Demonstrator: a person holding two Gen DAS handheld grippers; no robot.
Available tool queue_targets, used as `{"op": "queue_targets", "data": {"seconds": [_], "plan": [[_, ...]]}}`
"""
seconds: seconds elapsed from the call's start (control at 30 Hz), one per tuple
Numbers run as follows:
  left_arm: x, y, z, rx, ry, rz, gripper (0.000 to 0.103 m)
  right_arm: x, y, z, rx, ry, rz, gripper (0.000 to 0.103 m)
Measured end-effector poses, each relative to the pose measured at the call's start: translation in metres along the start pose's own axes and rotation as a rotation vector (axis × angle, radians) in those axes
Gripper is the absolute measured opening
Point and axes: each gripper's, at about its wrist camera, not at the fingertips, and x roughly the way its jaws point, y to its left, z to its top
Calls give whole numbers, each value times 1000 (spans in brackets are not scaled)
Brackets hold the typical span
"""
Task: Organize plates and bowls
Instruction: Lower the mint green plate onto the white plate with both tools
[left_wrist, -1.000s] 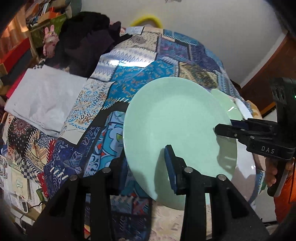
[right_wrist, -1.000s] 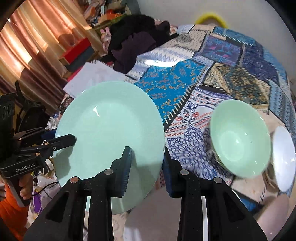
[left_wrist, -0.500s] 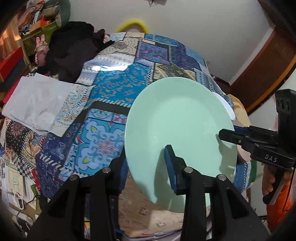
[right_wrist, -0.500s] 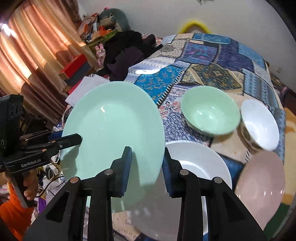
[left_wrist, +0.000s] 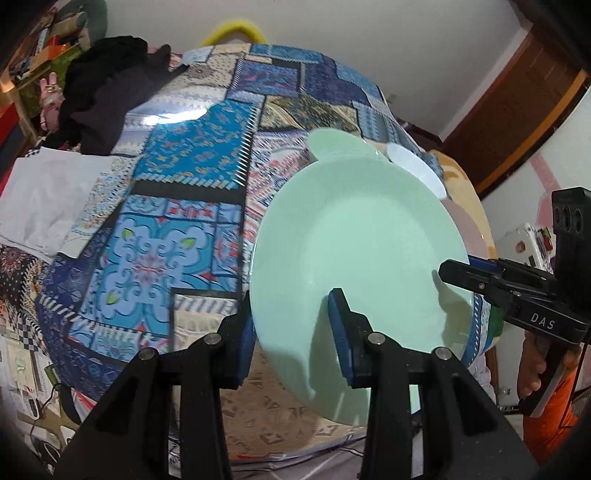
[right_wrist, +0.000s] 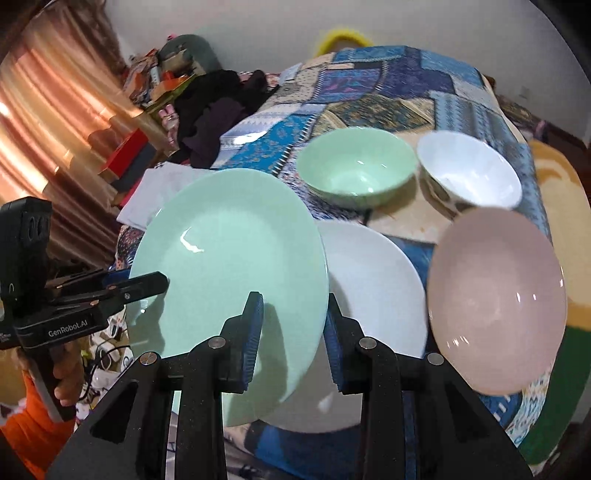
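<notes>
- Step in hand: carrying the green plate (right_wrist: 229, 266), held off the surface by both tools at once.
- Left tool (left_wrist: 291, 332): clamped on the plate's near-left rim, one pad on top, the other beneath.
- Right tool (right_wrist: 291, 332): clamped on the opposite rim in the same way; in the left wrist view it shows as a black arm reaching in from the right edge.
- The plate hangs tilted over the near edge of the patchwork-covered bed (right_wrist: 388, 92), overlapping the white plate (right_wrist: 373, 273) that lies flat below it.
- Just beside the white plate: a pink plate (right_wrist: 495, 306). Behind them: a green bowl (right_wrist: 356, 166) and a white bowl (right_wrist: 469, 171), side by side.
- Judgement: the likely target is the white plate, to begin a stack.
- Next move calls for: centring the green plate over the white one, levelling it, and lowering both sides evenly.
- Release only once the plate rests; let go both tools together so it does not tip or slide off.
</notes>
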Motion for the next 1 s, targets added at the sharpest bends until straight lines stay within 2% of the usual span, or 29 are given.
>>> {"op": "queue_targets", "data": {"seconds": [0.27,0.57,0.83,1.0], "plan": [[33,-17,-1,20,69,-30,38,0,-20,-20,45,-6,-55,29],[62,-30,1,45,124,-17,38,9,-41,-28,106,16,-58,29],[76,-38,7,79,125,25,38,15,-50,-33,126,30,-58,29],[82,-38,13,81,128,23,38,13,-56,-31,148,19,-40,30]]}}
